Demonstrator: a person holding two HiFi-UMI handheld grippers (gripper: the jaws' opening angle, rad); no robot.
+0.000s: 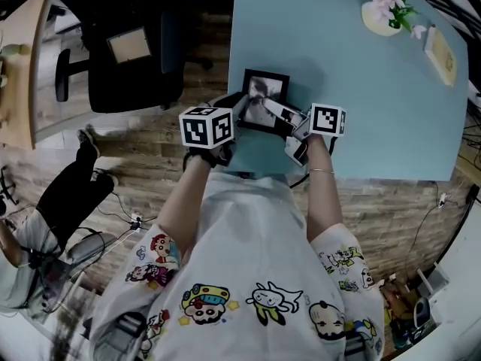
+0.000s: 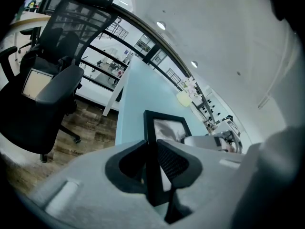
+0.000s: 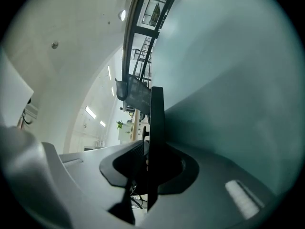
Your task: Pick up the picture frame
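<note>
The picture frame (image 1: 264, 95) is at the near left corner of the blue desk (image 1: 361, 111), gripped from both sides. The left gripper (image 1: 242, 116) has its jaws closed partway onto the frame's left rail. The right gripper (image 1: 290, 120) pinches the frame's right edge between its pads. Flowers (image 1: 387, 6) stand at the desk's far edge.

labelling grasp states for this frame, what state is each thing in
picture frame, gripped on both side edges, at the near edge of the table
left claw, shut on the frame's edge
right claw, shut on the frame's opposite edge
flower vase, upright, untouched
</note>
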